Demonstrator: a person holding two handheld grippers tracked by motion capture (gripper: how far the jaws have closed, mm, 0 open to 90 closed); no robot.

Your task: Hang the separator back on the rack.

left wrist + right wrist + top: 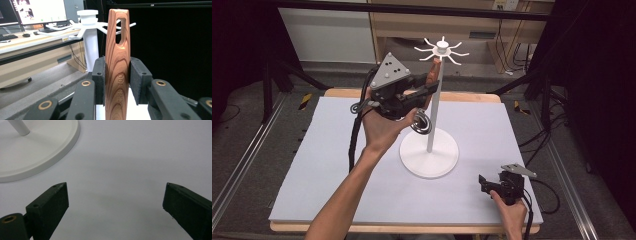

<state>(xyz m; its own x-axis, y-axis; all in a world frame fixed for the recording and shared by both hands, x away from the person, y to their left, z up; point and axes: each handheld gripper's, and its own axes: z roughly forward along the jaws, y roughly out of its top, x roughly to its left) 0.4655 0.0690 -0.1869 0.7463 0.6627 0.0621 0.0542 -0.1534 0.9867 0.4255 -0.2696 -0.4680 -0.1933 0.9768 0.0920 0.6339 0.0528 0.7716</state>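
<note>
White tabletop [337,165]: left gripper [430,86] clamps wooden handle [117,65]; right gripper [486,184] gapes near edge.

reddish-brown grained wooden handle [117,65]; white stand [430,150]; black fingers [47,207].

Slotted wooden handle [117,67] upright (near white hook stand [88,32]).

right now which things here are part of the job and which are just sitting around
In the job, as far as the pictures suggest:
- left gripper, shut on the wooden handle
- slot at the handle's top
- white hook stand, its prongs close by

Lying about:
- right gripper, open above the table
- monitor and desk behind
</note>
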